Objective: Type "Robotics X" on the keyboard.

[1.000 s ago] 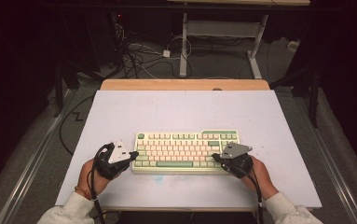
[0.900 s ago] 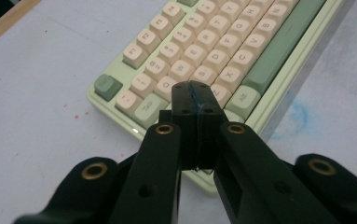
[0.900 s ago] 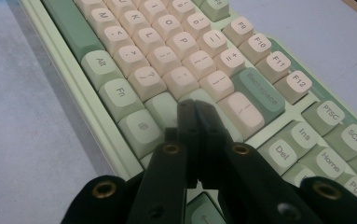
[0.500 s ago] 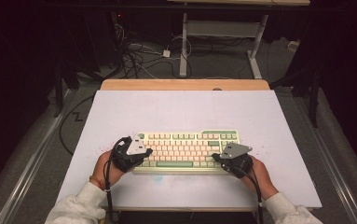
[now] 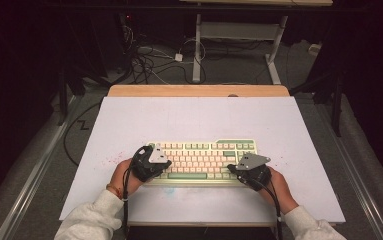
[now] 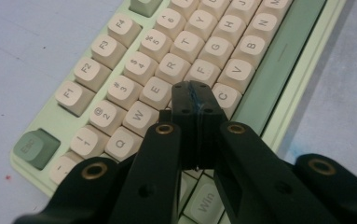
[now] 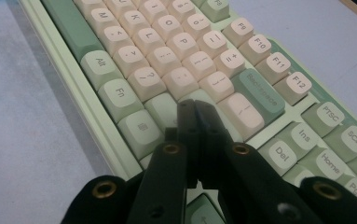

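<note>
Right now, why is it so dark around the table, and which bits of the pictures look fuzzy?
In the high view, light falls on the pale table while the floor and cables behind stay dim. In the left gripper view, the keyboard letters are sharp, but the shut left gripper looks soft near the bottom edge. In the right gripper view, the right gripper is soft too.
</note>
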A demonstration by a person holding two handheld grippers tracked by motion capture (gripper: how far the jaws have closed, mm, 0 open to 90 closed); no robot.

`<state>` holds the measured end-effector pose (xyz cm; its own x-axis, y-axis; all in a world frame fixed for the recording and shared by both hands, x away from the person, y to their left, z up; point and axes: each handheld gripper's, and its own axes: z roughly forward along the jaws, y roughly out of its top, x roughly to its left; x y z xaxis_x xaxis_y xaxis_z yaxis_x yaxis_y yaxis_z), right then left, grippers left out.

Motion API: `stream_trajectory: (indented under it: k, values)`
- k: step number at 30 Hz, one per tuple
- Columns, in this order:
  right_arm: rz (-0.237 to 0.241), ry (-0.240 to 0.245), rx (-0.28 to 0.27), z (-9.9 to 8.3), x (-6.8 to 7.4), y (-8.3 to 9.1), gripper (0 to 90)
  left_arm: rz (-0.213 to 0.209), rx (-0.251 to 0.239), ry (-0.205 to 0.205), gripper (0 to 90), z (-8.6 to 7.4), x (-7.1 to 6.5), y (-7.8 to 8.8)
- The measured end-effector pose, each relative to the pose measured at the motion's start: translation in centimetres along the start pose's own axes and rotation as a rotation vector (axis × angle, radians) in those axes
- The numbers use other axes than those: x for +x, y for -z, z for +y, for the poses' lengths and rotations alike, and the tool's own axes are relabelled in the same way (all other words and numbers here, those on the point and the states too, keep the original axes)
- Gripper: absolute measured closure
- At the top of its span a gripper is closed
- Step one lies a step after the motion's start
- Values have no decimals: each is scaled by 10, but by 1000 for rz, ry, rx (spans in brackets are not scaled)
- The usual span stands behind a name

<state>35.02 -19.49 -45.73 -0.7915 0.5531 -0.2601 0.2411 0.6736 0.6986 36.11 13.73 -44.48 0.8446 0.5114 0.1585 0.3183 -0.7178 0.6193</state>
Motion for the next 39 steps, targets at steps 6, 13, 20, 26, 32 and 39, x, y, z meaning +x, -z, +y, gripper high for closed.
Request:
stream_trajectory:
  k: [6,13,20,26,32,39]
  values:
    - [-4,3,3,0,0,0,900,-10,-2,-5,873,1,-2,0]
    - [-5,12,5,0,1,0,900,-16,10,-16,873,1,-5,-2]
    - [-14,17,5,1,2,0,900,-7,12,-20,873,0,-6,-4]
    - [-22,30,-10,3,3,4,900,34,-27,-26,873,2,-5,7]
    - [-27,21,-42,6,3,10,900,54,-69,-25,872,1,-4,12]
    - [-33,-4,-73,7,0,15,894,86,-123,-10,869,-1,-4,14]
